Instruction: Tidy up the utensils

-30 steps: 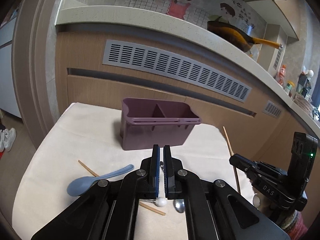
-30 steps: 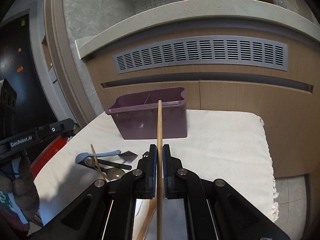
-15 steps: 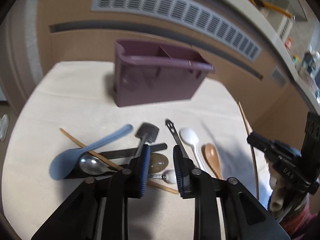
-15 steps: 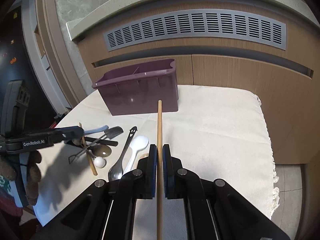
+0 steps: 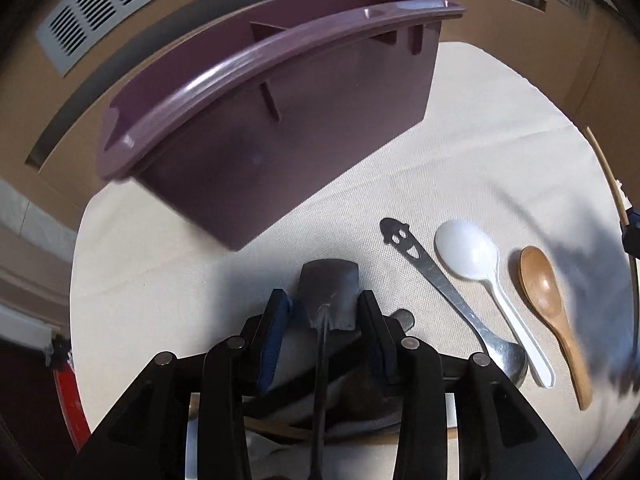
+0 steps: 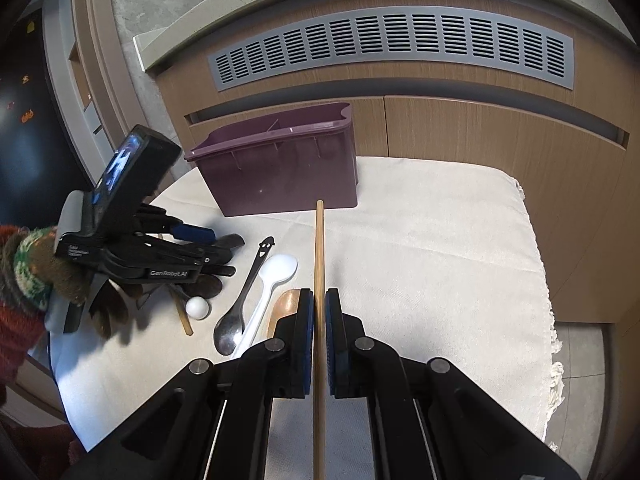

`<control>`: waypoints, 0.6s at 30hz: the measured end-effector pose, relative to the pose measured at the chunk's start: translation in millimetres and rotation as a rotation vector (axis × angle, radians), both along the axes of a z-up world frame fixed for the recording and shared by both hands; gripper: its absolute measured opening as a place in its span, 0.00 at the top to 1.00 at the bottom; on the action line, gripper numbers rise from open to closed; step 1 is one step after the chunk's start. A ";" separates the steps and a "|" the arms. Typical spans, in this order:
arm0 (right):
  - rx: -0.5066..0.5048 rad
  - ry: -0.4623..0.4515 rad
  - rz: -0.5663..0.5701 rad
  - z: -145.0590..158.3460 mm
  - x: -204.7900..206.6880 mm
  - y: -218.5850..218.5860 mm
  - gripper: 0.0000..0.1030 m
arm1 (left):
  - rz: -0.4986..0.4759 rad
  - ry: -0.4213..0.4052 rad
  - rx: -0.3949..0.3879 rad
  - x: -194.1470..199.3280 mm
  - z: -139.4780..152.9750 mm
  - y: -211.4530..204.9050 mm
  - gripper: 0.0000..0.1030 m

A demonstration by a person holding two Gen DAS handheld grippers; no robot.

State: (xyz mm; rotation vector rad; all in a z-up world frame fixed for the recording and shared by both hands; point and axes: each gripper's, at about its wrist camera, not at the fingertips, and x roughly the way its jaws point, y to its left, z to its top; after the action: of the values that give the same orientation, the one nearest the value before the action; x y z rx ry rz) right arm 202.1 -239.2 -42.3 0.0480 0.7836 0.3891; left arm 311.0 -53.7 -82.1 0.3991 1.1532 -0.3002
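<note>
A purple two-compartment caddy stands at the back of the cloth-covered table. My left gripper points steeply down over the utensil pile. Its jaws are opening, and the head of a dark shovel-shaped spoon lies between them without the pads pressing on it. My right gripper is shut on a wooden chopstick, whose tip points at the caddy. A steel spoon with a smiley handle, a white plastic spoon and a wooden spoon lie side by side on the cloth.
A small white ball and a second chopstick lie beside the pile, under the left gripper. A gloved hand holds that gripper. Wooden cabinets with a grey vent rise behind the table. The cloth's fringed edge is at the right.
My left gripper has dropped and tipped down over the utensil pile, and its jaws have gone from shut to wide around the dark spoon. The right gripper tipped down a little with its chopstick.
</note>
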 end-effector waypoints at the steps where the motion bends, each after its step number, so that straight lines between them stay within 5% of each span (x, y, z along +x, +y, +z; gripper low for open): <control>1: 0.001 0.001 -0.001 -0.8 0.2 -0.6 0.95 | -0.002 0.013 0.002 2.1 0.1 -1.1 0.63; 7: 0.016 0.014 -0.006 -6.2 3.0 -2.2 0.95 | 0.053 0.108 -0.038 19.3 -0.6 0.0 0.63; 11: 0.016 -0.013 -0.019 0.0 0.0 -4.3 0.95 | 0.067 0.070 -0.028 9.7 2.1 -6.6 0.68; 18: 0.029 -0.080 -0.038 18.1 -6.6 -7.7 0.95 | 0.156 -0.222 -0.377 -70.5 58.4 16.7 0.68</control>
State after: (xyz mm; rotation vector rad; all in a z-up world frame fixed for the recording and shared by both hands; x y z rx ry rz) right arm 195.4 -246.9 -24.2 0.0738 0.6973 0.3641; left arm 240.5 -37.1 -23.7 0.0087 0.8802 -0.3199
